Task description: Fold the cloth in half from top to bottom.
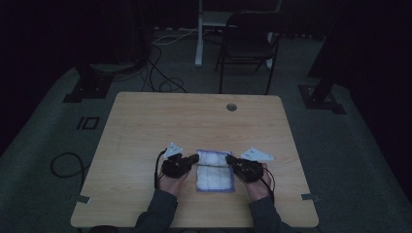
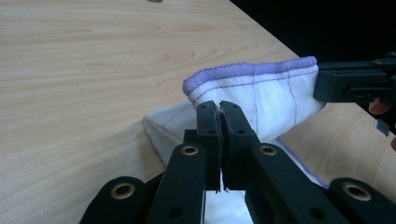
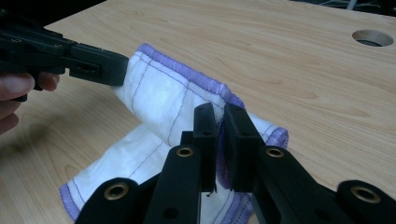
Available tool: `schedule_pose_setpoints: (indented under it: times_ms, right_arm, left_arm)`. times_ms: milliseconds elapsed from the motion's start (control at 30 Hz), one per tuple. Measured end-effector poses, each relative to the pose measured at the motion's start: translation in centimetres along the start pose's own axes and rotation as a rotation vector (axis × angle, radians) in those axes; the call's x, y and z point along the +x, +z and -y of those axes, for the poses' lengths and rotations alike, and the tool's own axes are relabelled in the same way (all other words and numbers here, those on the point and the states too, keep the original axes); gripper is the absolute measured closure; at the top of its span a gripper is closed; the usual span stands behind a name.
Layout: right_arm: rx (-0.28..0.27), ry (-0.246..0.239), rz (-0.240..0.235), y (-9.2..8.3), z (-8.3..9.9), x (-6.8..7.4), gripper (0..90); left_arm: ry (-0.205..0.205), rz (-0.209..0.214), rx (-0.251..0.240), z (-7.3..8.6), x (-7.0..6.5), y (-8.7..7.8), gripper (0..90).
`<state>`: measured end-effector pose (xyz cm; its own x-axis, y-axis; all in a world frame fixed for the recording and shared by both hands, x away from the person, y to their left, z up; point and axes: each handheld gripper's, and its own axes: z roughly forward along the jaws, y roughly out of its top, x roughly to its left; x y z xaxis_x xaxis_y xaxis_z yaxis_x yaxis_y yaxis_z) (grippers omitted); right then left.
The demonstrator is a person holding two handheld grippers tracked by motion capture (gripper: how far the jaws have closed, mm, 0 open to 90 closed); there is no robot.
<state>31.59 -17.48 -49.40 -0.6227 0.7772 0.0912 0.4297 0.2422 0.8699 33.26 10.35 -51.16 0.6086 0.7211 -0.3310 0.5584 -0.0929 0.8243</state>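
Observation:
A white cloth (image 1: 214, 171) with a purple stitched hem lies near the front middle of the wooden table (image 1: 194, 121). My left gripper (image 1: 194, 158) is shut on the cloth's left edge (image 2: 261, 95), its jaws pinching the fabric. My right gripper (image 1: 229, 159) is shut on the cloth's right edge (image 3: 159, 98). Between the two grips a fold of the cloth is lifted off the table, with its hemmed edge uppermost, while the rest lies flat below. In the left gripper view my own gripper (image 2: 219, 106) clamps the fabric; the right gripper view shows its gripper (image 3: 219, 112) doing the same.
A round cable hole (image 1: 231, 107) sits near the table's far edge. Beyond the table stand a dark folding chair (image 1: 248, 43), a white desk leg (image 1: 199, 34) and loose cables (image 1: 160, 77) on the grey floor. Bare wood surrounds the cloth.

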Motion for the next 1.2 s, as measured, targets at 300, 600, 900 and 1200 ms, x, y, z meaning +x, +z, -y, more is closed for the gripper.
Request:
schedule_pose_setpoints:
  times_ms: [300,600,900,1200]
  right_arm:
    - [-0.014,-0.017,-0.002,-0.5,0.4,0.4,84.8]
    - [0.004,-0.023,-0.013,-0.6,1.4,0.9,84.7]
    - [0.02,-0.02,-0.008,-0.4,2.0,0.7,84.4]
    - [0.043,-0.017,-0.018,-0.1,2.6,0.8,83.5]
  left_arm:
    - [-0.001,0.008,0.006,0.7,-0.3,-0.4,88.0]
    - [-0.015,0.012,0.028,1.7,-0.4,-0.4,86.9]
    - [-0.003,0.007,-0.016,0.9,-0.2,-1.3,84.1]
    - [-0.031,-0.02,0.003,-0.1,1.2,0.2,84.1]
